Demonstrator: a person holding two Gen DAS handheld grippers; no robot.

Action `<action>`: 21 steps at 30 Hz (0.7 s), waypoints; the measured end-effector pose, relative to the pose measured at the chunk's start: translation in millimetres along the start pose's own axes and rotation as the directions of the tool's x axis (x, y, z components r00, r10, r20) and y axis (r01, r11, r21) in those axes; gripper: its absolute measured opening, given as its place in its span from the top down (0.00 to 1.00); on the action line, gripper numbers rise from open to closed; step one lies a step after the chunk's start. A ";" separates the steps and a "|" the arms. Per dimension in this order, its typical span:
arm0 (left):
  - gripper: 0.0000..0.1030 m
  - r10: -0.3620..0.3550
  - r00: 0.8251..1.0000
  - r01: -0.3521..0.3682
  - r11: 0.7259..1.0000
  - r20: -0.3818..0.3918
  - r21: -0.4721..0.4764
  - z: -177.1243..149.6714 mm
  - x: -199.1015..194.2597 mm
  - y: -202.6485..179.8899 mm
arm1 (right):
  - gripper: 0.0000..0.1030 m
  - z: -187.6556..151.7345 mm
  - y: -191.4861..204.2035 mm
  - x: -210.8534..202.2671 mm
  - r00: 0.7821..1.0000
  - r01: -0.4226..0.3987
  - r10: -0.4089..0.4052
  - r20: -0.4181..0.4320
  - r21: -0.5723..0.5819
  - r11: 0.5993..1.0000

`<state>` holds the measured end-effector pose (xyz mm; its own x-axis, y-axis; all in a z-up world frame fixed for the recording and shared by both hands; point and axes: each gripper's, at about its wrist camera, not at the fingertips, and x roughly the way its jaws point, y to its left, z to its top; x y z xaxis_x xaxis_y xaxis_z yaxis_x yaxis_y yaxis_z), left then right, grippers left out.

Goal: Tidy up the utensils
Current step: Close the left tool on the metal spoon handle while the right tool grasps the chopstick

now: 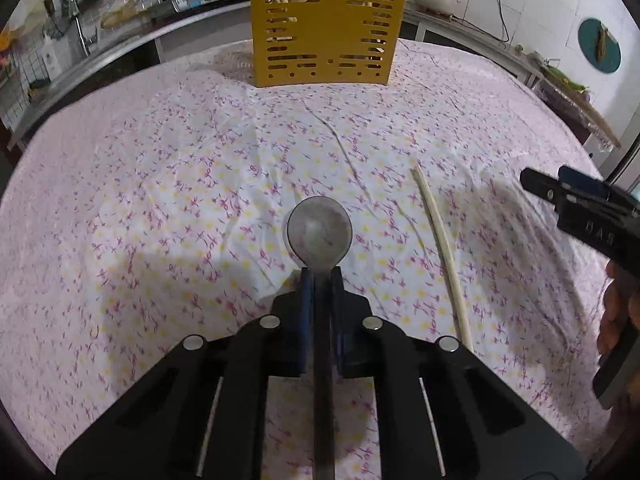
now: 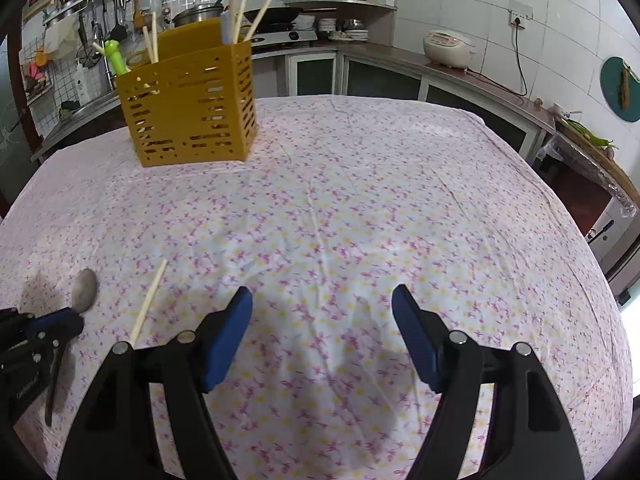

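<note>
A metal spoon (image 1: pixel 320 232) lies on the flowered tablecloth (image 1: pixel 160 200), bowl pointing away from me. My left gripper (image 1: pixel 321 276) is shut on the spoon's neck, just behind the bowl; the handle runs back between the fingers. In the right wrist view the same spoon (image 2: pixel 85 290) and left gripper (image 2: pixel 60 322) sit at the far left. A pale chopstick (image 1: pixel 442 256) lies to the right of the spoon, also seen as the chopstick (image 2: pixel 149 300). My right gripper (image 2: pixel 322 300) hovers open over bare cloth, nothing between its fingers. A yellow slotted utensil holder (image 1: pixel 324 28) stands at the table's far side.
The holder (image 2: pixel 192 104) carries several chopsticks and a green-handled utensil (image 2: pixel 116 58). Kitchen counters with a rice cooker (image 2: pixel 448 48), a stove and pots ring the table. A hand (image 1: pixel 616 320) carries the right gripper (image 1: pixel 580 200) at the left wrist view's right edge.
</note>
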<state>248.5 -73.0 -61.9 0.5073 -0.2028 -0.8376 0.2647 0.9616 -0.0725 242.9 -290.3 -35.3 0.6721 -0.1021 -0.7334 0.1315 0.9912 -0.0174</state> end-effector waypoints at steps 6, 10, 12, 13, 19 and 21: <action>0.93 -0.021 1.000 0.020 0.999 -0.005 -0.040 6.8 0.7 18.6 | 0.31 4.7 22.4 -1.0 0.999 -0.037 0.036 -0.029 -0.003 0.999; 0.93 0.039 0.999 -0.038 0.998 0.014 -0.051 9.6 -0.3 33.1 | 0.31 9.5 39.5 -0.4 0.998 -0.055 0.056 -0.041 0.017 0.998; 0.93 0.045 0.999 -0.044 0.997 0.015 -0.068 10.6 0.2 41.8 | 0.31 10.0 51.0 1.2 0.996 -0.068 0.069 -0.052 0.017 0.998; 0.93 0.051 0.999 -0.050 0.996 0.018 -0.079 11.5 0.0 48.5 | 0.31 9.9 59.5 2.9 0.995 -0.074 0.075 -0.060 0.014 0.997; 0.93 0.073 0.997 -0.070 0.993 0.027 -0.098 13.7 0.6 67.0 | 0.57 5.5 88.7 21.4 0.987 -0.073 0.073 -0.145 0.002 0.997; 0.93 0.055 0.998 -0.051 0.992 0.026 -0.115 14.1 0.2 72.9 | 0.62 5.2 94.0 27.3 0.980 -0.082 0.082 -0.184 0.005 0.997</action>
<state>279.5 -5.6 -59.7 0.5418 -0.1547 -0.8261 0.1422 0.9856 -0.0913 277.4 -200.4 -53.4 0.5351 -0.0036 -0.8448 0.0792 0.9958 0.0460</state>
